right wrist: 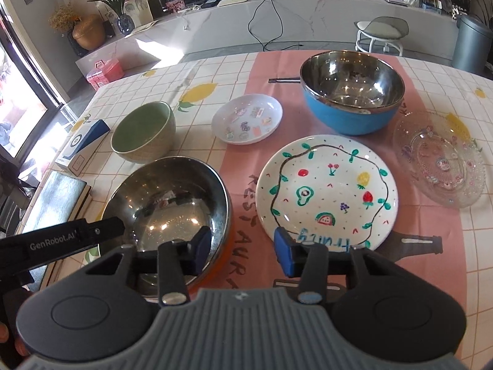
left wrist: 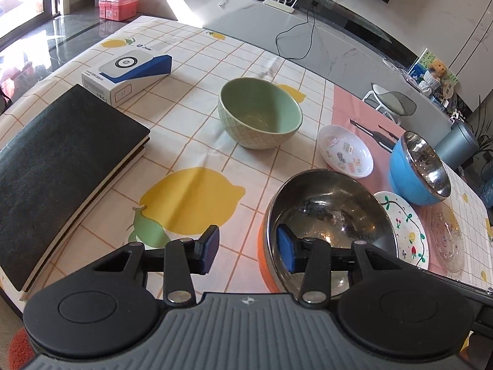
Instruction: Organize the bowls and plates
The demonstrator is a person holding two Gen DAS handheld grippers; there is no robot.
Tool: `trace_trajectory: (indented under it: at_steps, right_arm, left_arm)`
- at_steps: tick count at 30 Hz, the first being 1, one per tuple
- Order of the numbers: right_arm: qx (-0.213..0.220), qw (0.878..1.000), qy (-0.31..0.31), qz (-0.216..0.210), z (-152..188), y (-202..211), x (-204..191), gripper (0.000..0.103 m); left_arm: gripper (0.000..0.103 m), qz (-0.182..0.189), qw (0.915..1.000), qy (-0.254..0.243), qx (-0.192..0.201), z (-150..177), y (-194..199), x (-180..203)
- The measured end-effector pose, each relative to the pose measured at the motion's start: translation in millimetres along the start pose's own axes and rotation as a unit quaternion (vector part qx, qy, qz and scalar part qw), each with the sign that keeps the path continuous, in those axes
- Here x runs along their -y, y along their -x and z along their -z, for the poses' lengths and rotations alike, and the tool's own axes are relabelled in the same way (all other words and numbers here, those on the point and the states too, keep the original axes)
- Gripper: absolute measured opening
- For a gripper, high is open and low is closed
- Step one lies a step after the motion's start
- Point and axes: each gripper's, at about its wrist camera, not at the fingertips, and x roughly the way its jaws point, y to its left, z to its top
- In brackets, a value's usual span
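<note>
A steel bowl with an orange outside (left wrist: 326,206) (right wrist: 166,197) sits near the table's front edge. My left gripper (left wrist: 246,248) straddles its left rim, one pad inside and one outside, with gaps on both sides. My right gripper (right wrist: 242,248) straddles its right rim the same way, its outer pad above the edge of a painted fruit plate (right wrist: 326,191) (left wrist: 403,228). Both are open. Farther back stand a green bowl (left wrist: 260,114) (right wrist: 143,131), a small white sticker dish (left wrist: 345,151) (right wrist: 246,118), a blue steel bowl (left wrist: 419,169) (right wrist: 351,92) and a glass plate (left wrist: 445,237) (right wrist: 440,160).
A black book (left wrist: 61,169) lies at the left, with a white and blue box (left wrist: 126,74) behind it. Black tongs (left wrist: 372,132) lie behind the sticker dish. The lemon-print tablecloth (left wrist: 191,141) covers the table. A stool (right wrist: 380,32) stands beyond the far edge.
</note>
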Motion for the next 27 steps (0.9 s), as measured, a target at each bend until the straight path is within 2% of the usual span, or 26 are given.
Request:
trace_trajectory:
  at_steps: [1,5,8,9,12,19,27]
  right_arm:
    - [-0.003,1.000,-0.004,-0.003,0,-2,0,0.043]
    - [-0.016,1.000,-0.018,-0.017,0,-10,0,0.027]
    - [-0.018,0.999,-0.027,-0.029,0,-11,-1,0.017]
    - [-0.018,0.999,-0.030,-0.032,0,-10,-1,0.015]
    - [-0.021,0.998,-0.041,-0.038,-1,-6,-2,0.013]
    - [-0.021,0.998,-0.044,-0.050,5,19,1,0.012]
    - [-0.030,0.996,-0.057,-0.056,28,57,20,0.012]
  left_arm:
    - [0.039,0.001,1.0000,-0.001,-0.003,1,-1,1]
    - [0.031,0.007,1.0000,-0.005,-0.004,2,-3,3]
    - [0.013,0.016,0.9998,-0.014,-0.008,0,-3,8]
    - [0.010,0.010,0.9998,-0.017,-0.010,0,-2,11]
    - [0.009,-0.006,0.9997,-0.024,-0.006,1,3,15]
    - [0.009,0.001,0.9999,-0.014,0.005,9,32,19]
    - [0.009,0.007,0.9999,-0.015,-0.002,38,60,39]
